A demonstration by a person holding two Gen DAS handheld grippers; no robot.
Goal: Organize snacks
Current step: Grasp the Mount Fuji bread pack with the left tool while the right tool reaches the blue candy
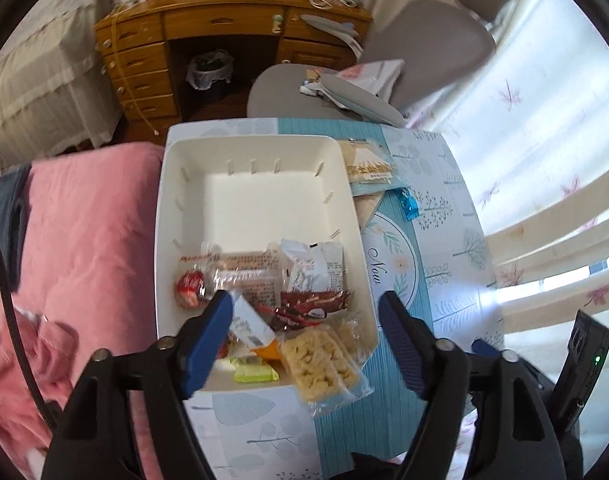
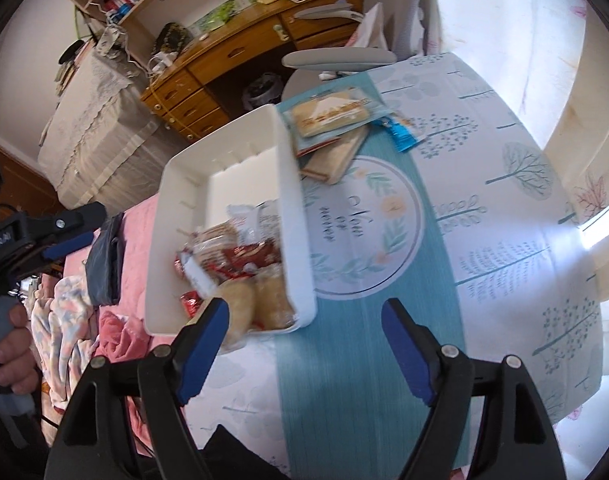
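Both of your grippers stand wide and empty: left gripper (image 1: pixel 304 328) low in its frame over the white bin (image 1: pixel 260 184), right gripper (image 2: pixel 304 340) over the patterned surface (image 2: pixel 484 200). Snacks (image 1: pixel 304 280) crowd the bin's near end; a biscuit pack (image 1: pixel 370 166) lies outside, upper right.

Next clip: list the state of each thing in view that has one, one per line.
White plastic bin: upright, near half piled with snacks, far half bare.
Tan cracker packet: outside bin, on tablecloth.
Blue candy wrapper: outside bin, sealed.
Left gripper: open, empty.
Right gripper: open, empty.
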